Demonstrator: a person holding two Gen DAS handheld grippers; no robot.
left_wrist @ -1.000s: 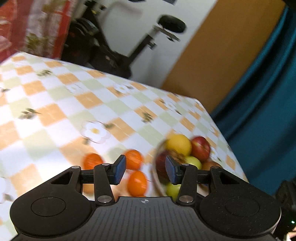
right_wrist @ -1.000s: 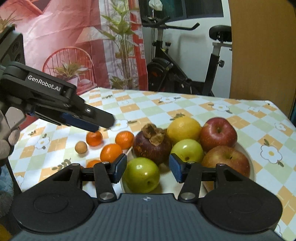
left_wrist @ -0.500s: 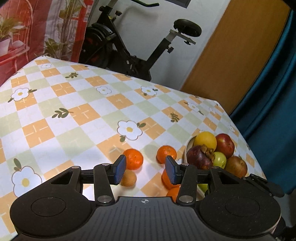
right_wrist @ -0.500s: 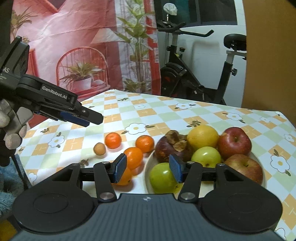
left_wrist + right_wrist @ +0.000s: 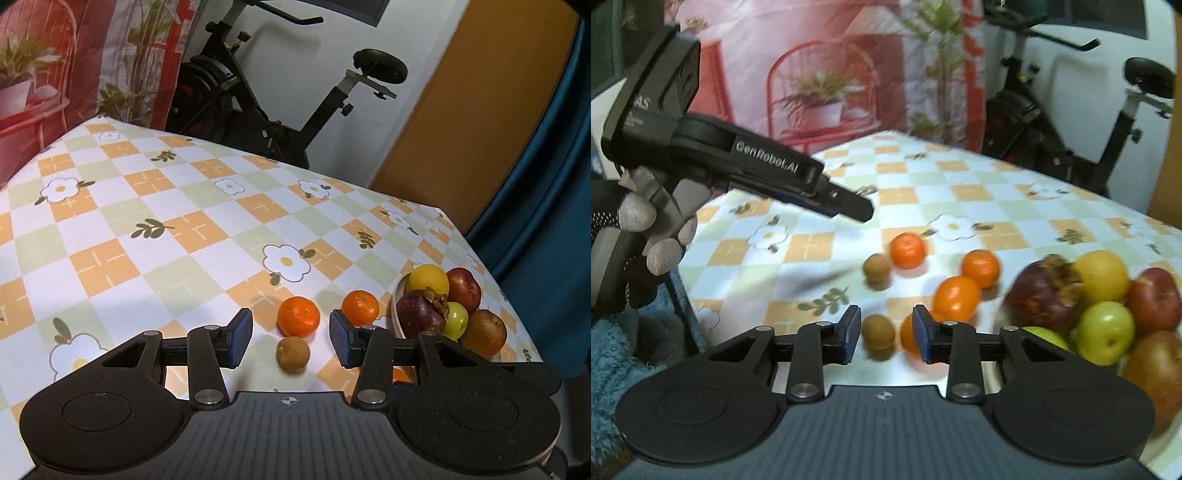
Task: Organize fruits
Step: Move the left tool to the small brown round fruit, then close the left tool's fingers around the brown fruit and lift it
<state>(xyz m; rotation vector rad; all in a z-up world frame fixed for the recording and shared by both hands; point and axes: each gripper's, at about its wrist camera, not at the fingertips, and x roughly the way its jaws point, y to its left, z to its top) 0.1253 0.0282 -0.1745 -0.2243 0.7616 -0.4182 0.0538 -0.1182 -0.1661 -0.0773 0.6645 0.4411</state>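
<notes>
On the checked tablecloth lie two mandarins (image 5: pixel 298 316) (image 5: pixel 360 308) and a small brown fruit (image 5: pixel 293 354). My left gripper (image 5: pixel 290 343) hangs open over them, the brown fruit showing in the gap, untouched. A white plate (image 5: pixel 396 302) to the right holds a mangosteen (image 5: pixel 421 314), a yellow fruit (image 5: pixel 428 282) and apples. My right gripper (image 5: pixel 886 339) is closing its jaws above a second brown fruit (image 5: pixel 878 331) and a mandarin (image 5: pixel 908 336); the pads press on neither. The left gripper (image 5: pixel 857 212) shows in the right wrist view, held by a gloved hand (image 5: pixel 635 229).
More mandarins (image 5: pixel 956 298) (image 5: pixel 980 268) lie beside the plate. The table's near corner drops off at the left, over a blue fluffy rug (image 5: pixel 613 350). An exercise bike (image 5: pixel 258 110), a wooden door and a teal curtain (image 5: pixel 546 184) stand beyond the far edge.
My right gripper swung left from the plate's green apple to the loose fruits, and its jaws narrowed. My left gripper shifted, bringing the two mandarins and the brown fruit in front of its fingers.
</notes>
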